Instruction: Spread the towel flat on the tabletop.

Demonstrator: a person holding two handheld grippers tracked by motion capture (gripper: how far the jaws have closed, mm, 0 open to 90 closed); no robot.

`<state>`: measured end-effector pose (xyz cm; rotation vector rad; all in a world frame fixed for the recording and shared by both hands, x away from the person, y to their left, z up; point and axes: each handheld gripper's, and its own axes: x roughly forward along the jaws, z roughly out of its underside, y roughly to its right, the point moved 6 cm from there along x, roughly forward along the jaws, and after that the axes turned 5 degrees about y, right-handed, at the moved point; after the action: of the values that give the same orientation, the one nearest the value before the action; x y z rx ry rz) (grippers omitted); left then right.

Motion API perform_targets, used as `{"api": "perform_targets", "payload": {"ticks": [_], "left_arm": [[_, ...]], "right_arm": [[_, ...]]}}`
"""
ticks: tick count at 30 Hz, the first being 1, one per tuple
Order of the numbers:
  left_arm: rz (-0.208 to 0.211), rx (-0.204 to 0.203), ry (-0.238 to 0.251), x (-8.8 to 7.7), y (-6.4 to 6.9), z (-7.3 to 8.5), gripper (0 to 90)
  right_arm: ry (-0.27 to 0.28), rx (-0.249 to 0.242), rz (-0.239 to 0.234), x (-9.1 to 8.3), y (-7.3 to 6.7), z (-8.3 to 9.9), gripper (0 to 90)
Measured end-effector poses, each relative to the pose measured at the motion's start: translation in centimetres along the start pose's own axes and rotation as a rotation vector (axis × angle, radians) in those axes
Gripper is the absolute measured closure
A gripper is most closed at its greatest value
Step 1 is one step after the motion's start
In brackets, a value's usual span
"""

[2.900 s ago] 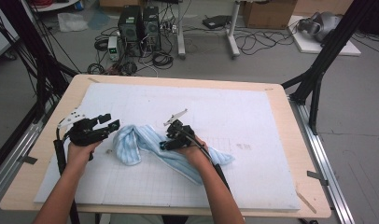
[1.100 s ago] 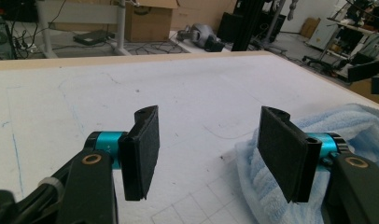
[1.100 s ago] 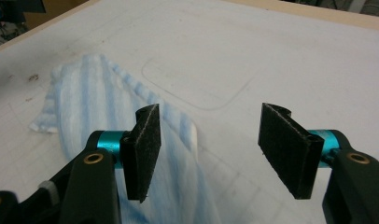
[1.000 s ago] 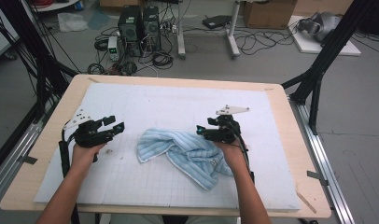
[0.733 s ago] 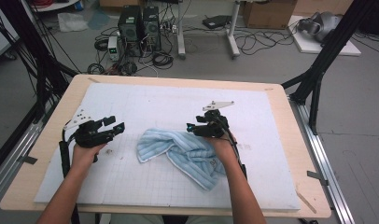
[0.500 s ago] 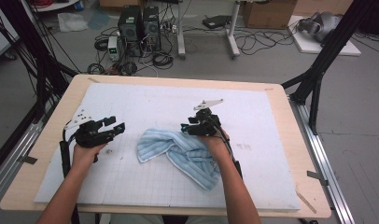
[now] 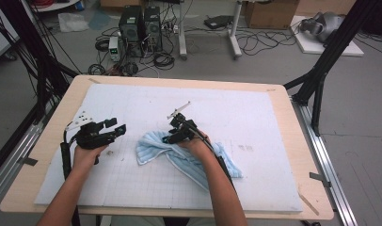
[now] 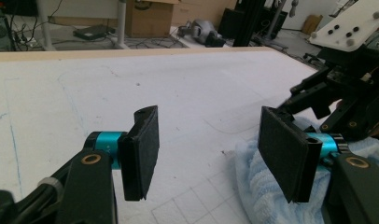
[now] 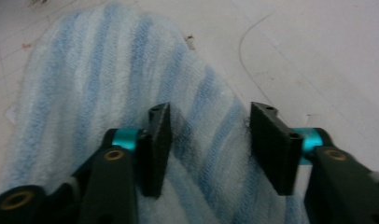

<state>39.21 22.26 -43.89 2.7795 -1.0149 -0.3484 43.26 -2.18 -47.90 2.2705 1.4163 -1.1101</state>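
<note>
A light-blue striped towel [image 7: 154, 149] lies crumpled on the white mat, near the middle of the table. My right gripper [image 7: 172, 134] is low over the towel's upper middle and points left. Its jaws have just been closing. In the right gripper view they [image 9: 211, 144] still stand apart, with a fold of the towel [image 9: 108, 79] between and under them, and the pads are not pressing it. My left gripper [image 7: 115, 126] hovers open and empty to the left of the towel. In its own view the jaws [image 8: 208, 154] frame the towel's edge [image 8: 257, 186] and the right gripper [image 8: 346, 93] beyond.
The white gridded mat [image 7: 236, 108] covers most of the wooden table [image 7: 304, 155]. Black frame posts [image 7: 321, 70] stand at both sides. Computer cases [image 7: 139, 23] and cables lie on the floor beyond the far edge.
My right gripper has moved left and down from the towel's right end onto its upper middle, and its jaws have narrowed. The left gripper has stayed put.
</note>
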Motion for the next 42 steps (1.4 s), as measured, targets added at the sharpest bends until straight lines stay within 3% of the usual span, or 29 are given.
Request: {"api": "perform_targets", "payload": {"ticks": [1, 4, 8, 11, 15, 16, 17, 21, 22, 24, 26, 28, 29, 32, 34, 36, 42], "left_arm": [[0.002, 0.000, -0.003, 0.0, 0.0, 0.1, 39.1], [0.002, 0.001, -0.004, 0.0, 0.0, 0.1, 39.1], [0.005, 0.004, -0.012, 0.1, 0.2, 0.2, 39.1], [0.007, 0.005, -0.017, 0.2, 0.3, 0.3, 39.1], [0.013, 0.010, -0.031, 0.5, 0.5, 0.5, 39.1], [0.013, 0.010, -0.031, 0.5, 0.5, 0.5, 39.1], [0.015, 0.012, -0.033, 0.6, 0.6, 0.6, 39.1], [0.021, 0.015, -0.044, 0.8, 0.8, 0.8, 39.1], [0.021, 0.015, -0.044, 0.8, 0.8, 0.8, 39.0], [0.029, 0.017, -0.051, 1.0, 1.0, 1.0, 39.1], [0.032, 0.017, -0.051, 1.0, 1.1, 1.0, 39.1], [0.038, 0.018, -0.053, 1.1, 1.2, 1.0, 39.1], [0.041, 0.017, -0.060, 1.2, 1.3, 1.1, 39.0], [0.064, 0.008, -0.071, 1.5, 1.7, 1.3, 38.7], [0.076, 0.005, -0.071, 1.6, 2.0, 1.3, 38.3], [0.096, -0.001, -0.080, 2.0, 2.6, 1.4, 37.9], [0.158, 0.008, -0.123, 3.8, 5.0, 1.9, 36.2]], "right_arm": [[-0.022, -0.062, -0.005, -0.2, -0.4, 0.1, 75.9], [-0.028, -0.126, 0.062, -0.8, -0.7, -0.1, 78.8], [0.031, -0.133, 0.157, -2.5, 0.1, -0.2, 78.9], [0.106, -0.092, 0.240, -4.4, 1.3, -0.1, 78.2], [0.171, -0.025, 0.417, -7.3, 3.7, 0.5, 77.6], [0.171, -0.025, 0.417, -7.3, 3.7, 0.5, 77.6], [0.198, 0.024, 0.500, -8.8, 5.0, 1.0, 77.7], [0.278, 0.101, 0.702, -11.8, 7.2, 2.1, 77.7], [0.295, 0.138, 0.730, -12.4, 7.7, 2.4, 77.6], [0.272, 0.196, 0.725, -12.6, 8.7, 3.2, 76.2], [0.248, 0.206, 0.707, -12.4, 9.1, 4.0, 73.9], [0.261, 0.200, 0.700, -12.4, 9.0, 4.1, 72.1], [0.284, 0.209, 0.672, -12.5, 8.9, 4.4, 62.7], [0.334, 0.227, 0.670, -13.6, 8.7, 4.7, 47.2], [0.360, 0.234, 0.659, -14.1, 8.6, 4.8, 44.6], [0.420, 0.231, 0.622, -15.9, 7.8, 5.5, 40.5], [0.432, 0.191, 0.559, -17.9, 5.8, 8.4, 37.5]]}}
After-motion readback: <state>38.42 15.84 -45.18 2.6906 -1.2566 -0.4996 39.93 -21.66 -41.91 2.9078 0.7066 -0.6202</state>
